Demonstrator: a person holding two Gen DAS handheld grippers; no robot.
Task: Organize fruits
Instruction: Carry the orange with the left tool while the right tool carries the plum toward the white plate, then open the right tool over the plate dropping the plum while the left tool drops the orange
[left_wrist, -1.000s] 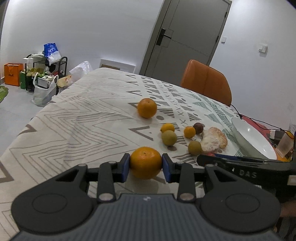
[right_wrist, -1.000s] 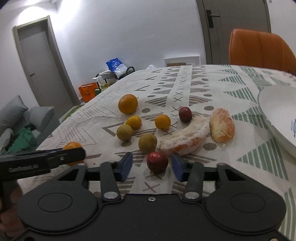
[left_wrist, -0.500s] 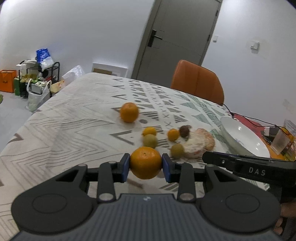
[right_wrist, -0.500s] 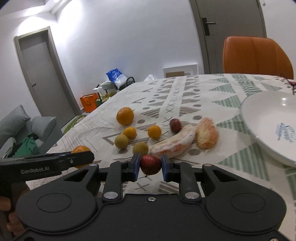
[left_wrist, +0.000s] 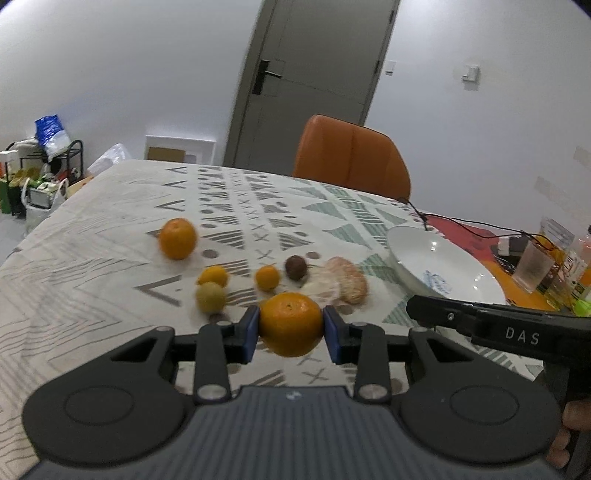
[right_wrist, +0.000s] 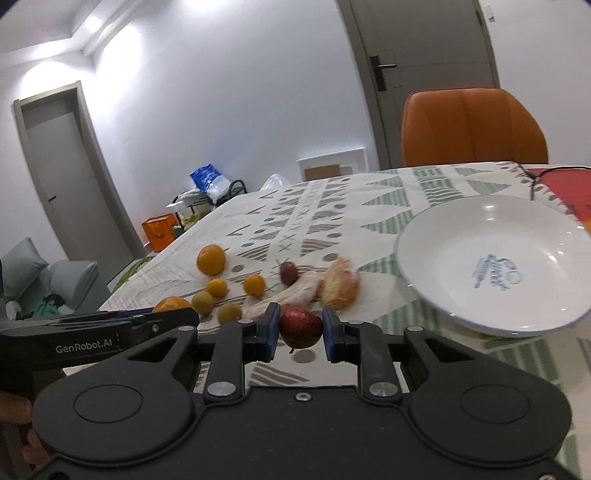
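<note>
The left hand-held gripper (left_wrist: 291, 326) clamps an orange (left_wrist: 290, 324), stem end up; the right hand-held gripper (right_wrist: 300, 329) clamps a red fruit (right_wrist: 300, 328), long axis crosswise, with the white bowl (right_wrist: 461, 317) at two o'clock.

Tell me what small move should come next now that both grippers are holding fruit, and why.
Probably carry the right gripper a little forward and to the right, over the white plate. Its fingers are shut on the red fruit, lifted off the cloth, and the plate holds no fruit. The left gripper, holding the orange, could follow.
</note>
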